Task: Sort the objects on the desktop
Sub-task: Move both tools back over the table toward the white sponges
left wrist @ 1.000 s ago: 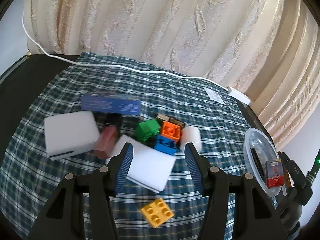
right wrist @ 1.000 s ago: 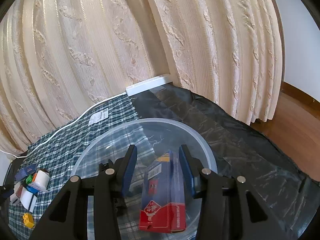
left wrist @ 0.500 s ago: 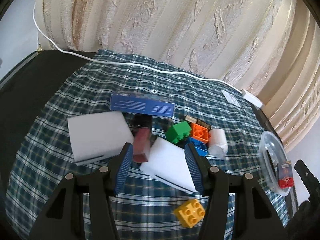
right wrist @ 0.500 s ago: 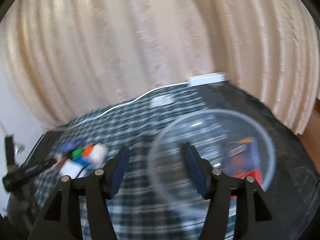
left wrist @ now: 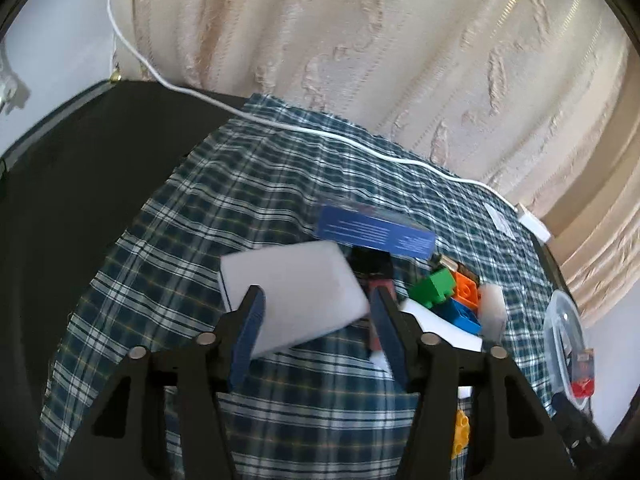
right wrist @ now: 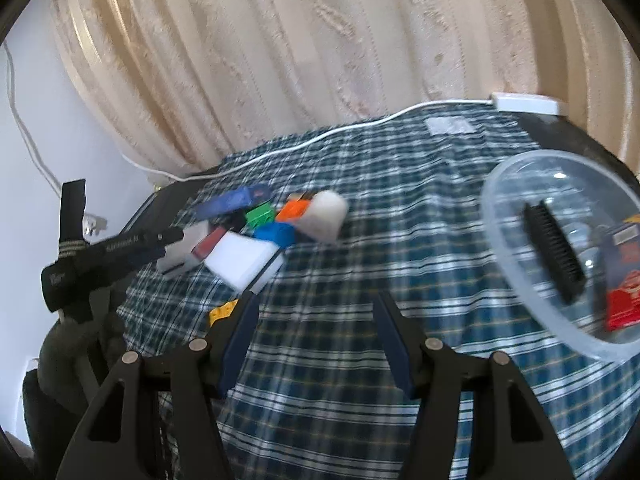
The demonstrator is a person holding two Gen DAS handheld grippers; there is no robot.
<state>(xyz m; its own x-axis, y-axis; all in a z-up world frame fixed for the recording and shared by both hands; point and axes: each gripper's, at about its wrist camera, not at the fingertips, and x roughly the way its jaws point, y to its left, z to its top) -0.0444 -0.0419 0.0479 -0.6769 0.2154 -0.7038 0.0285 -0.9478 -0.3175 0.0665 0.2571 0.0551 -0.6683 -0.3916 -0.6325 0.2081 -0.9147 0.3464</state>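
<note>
A plaid cloth [left wrist: 256, 208] is spread over a dark table [left wrist: 72, 168], with a cream curtain [left wrist: 360, 48] hung behind it and a white cable [left wrist: 280, 124] run along the cloth's far edge.

The left gripper [left wrist: 316, 320] is seen with its jaws opening. A white sponge [left wrist: 292, 284] appears between the fingers in the left wrist view, but no pad is seen pressed on it, and whether it is touched cannot be told.

The right gripper [right wrist: 316, 328] is held open over bare cloth, with nothing between its fingers.

A cluster of things is gathered in the middle of the cloth. A blue box [left wrist: 376, 232] is laid at the far side of the sponge. Beside the sponge a dark red item [left wrist: 380, 288] is partly hidden by the finger. A 2nd white sponge [right wrist: 244, 260] lies flat nearer the clear bowl. Green [left wrist: 434, 290], orange [left wrist: 466, 294] and blue [left wrist: 460, 316] bricks are packed together, touching, with a white roll [right wrist: 326, 216] just beside them. A yellow brick [right wrist: 222, 312] lies apart, nearer the grippers.

A clear bowl [right wrist: 504, 236] is set at the right end of the table, well apart from the cluster. In it a black comb [right wrist: 554, 252] and a red and blue box [right wrist: 624, 280] are seen.
</note>
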